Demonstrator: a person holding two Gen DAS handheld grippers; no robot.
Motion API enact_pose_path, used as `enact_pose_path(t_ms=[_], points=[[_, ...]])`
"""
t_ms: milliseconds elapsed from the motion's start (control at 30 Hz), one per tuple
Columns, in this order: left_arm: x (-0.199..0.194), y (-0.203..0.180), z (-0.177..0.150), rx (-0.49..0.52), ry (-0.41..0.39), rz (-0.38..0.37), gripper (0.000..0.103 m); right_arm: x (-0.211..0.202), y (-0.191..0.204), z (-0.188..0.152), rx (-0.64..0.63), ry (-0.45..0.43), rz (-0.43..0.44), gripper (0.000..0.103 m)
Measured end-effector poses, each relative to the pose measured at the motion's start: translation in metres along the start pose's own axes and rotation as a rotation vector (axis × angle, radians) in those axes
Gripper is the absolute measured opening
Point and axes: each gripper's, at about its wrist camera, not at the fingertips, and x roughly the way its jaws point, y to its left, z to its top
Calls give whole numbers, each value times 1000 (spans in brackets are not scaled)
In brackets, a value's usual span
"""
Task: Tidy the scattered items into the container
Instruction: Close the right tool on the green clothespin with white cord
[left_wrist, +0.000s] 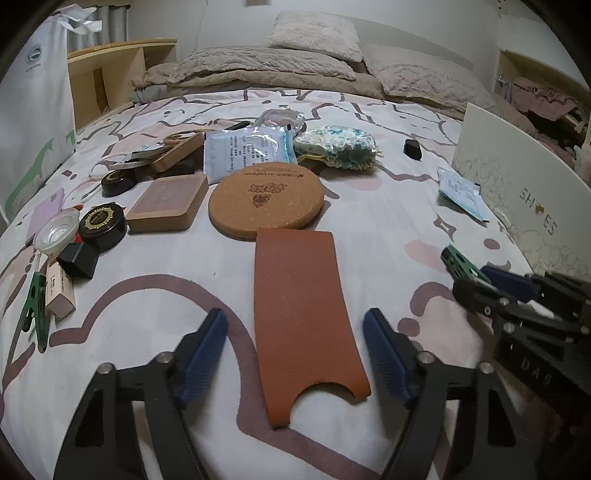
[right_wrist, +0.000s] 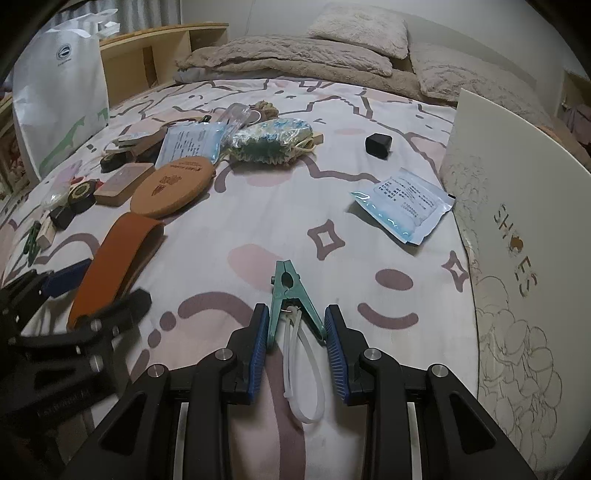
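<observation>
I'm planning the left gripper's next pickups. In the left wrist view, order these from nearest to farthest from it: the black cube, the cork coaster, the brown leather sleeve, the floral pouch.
From the left gripper:
1. Brown leather sleeve, lying between its fingers.
2. Cork coaster, just beyond the sleeve's far end.
3. Floral pouch, behind the coaster, slightly right.
4. Black cube, far right; close to the pouch in depth, but further sideways.
</observation>
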Motion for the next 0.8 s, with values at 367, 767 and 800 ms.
enact_pose_path(t_ms=[367, 767, 800], points=[[-6, 17, 3, -87, 31, -40, 45, -1, 0, -5, 9, -10, 5, 31], [-19, 3, -5, 28, 94, -26, 45, -2, -7, -8, 50, -30, 55, 32], [-20, 3, -5, 30, 94, -27, 45, -1, -7, -8, 51, -30, 56, 32]])
